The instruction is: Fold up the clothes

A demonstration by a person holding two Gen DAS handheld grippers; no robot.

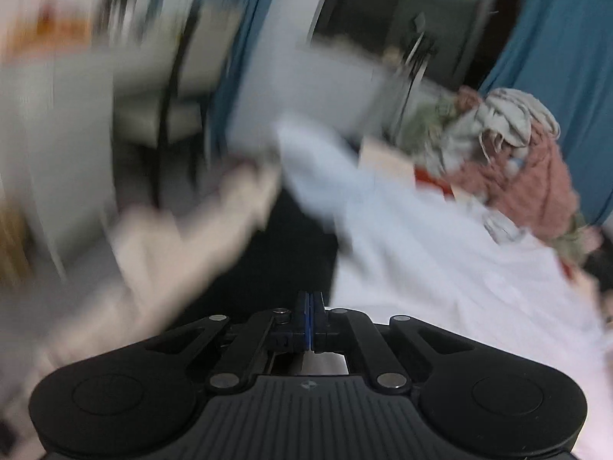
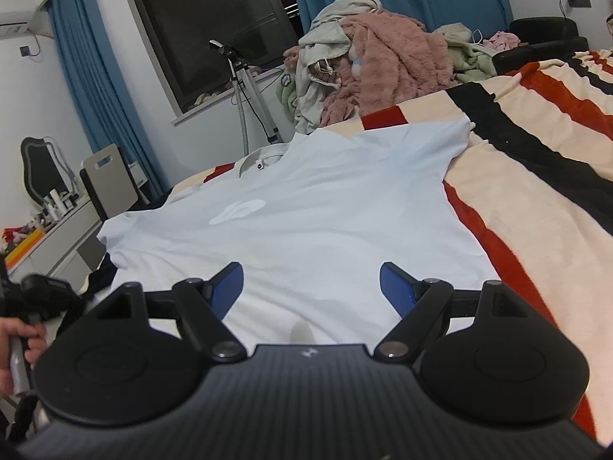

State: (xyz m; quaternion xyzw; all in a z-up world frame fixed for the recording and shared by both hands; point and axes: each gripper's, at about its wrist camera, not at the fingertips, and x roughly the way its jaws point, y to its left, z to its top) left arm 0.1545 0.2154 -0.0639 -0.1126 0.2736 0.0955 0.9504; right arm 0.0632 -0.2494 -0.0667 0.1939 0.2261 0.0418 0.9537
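A pale blue T-shirt point(image 2: 306, 222) lies spread flat on a bed point(image 2: 536, 191) covered by a cream blanket with red and black stripes. Its collar points to 11 o'clock in the right wrist view and one sleeve reaches toward 1 o'clock.

The right gripper point(image 2: 311, 287) hovers over the shirt's near hem, its jaws wide apart with nothing between them; the blue pads point(image 2: 396, 287) stand clear of the cloth.

The left gripper point(image 1: 310, 306) has its jaws pressed together, blue pads touching. The left wrist view is heavily blurred, so I cannot tell whether any fabric is pinched between them. The shirt point(image 1: 440, 260) shows there as a pale sheet at 2 o'clock.

A pile of clothes point(image 2: 367, 57), pink and grey, sits at the far end of the bed at 12 o'clock. A hand point(image 2: 19, 345) shows at 9 o'clock, at the frame's edge.
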